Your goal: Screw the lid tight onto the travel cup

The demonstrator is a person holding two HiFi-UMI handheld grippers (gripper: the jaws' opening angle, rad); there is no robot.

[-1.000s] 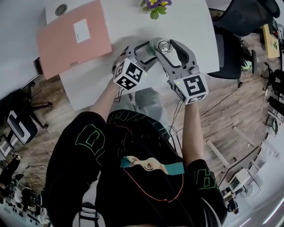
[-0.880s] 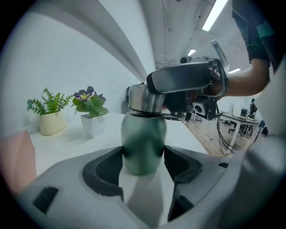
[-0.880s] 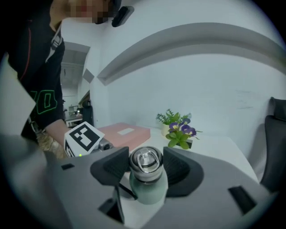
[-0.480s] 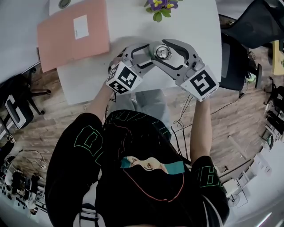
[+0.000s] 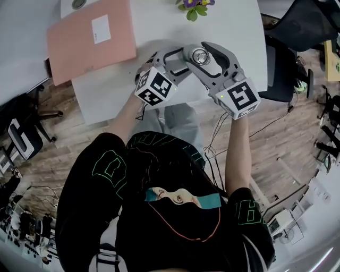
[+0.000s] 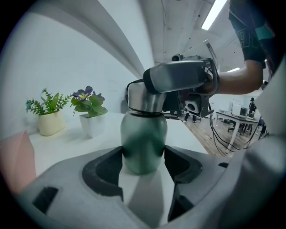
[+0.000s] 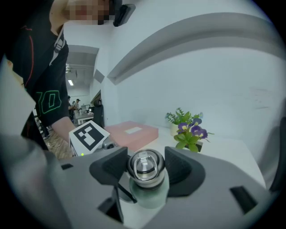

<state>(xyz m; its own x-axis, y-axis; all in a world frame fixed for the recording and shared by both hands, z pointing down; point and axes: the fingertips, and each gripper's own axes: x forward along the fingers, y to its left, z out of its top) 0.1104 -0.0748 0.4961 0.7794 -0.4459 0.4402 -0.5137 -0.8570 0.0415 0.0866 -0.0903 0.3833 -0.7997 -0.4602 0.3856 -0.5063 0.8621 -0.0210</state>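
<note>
Item: travel cup (image 6: 144, 134), green body with steel lid (image 7: 144, 165), standing upright on the white table (image 5: 234, 32) near its 6 o'clock edge. A pink folder (image 5: 90, 40) lies at its 10 o'clock and a potted flower (image 5: 194, 9) at its 12 o'clock. Left gripper (image 6: 143, 154): enters from 8 o'clock, clenched on the green body low down, with both pads against its sides. Right gripper (image 7: 145, 157): enters from 4 o'clock with the jaws astride the lid. They have just been opening, so the lid stands between them slackly and is not pinched. Step judged in hand: a re-grip between turns of the lid, which already sits on the neck. How tight it is cannot be read. Handling note: keep the left clamp steady so the body cannot spin. Close the right pads squarely on the lid's rim, level with the neck, and twist about the cup's upright axis without leaning on it, or the cup may tip toward the table edge. Variance from the head view a second back: the right gripper's marker cube (image 5: 239, 98) sits further toward 3 o'clock and has swung round. The left gripper and the cup sit as before.
</note>
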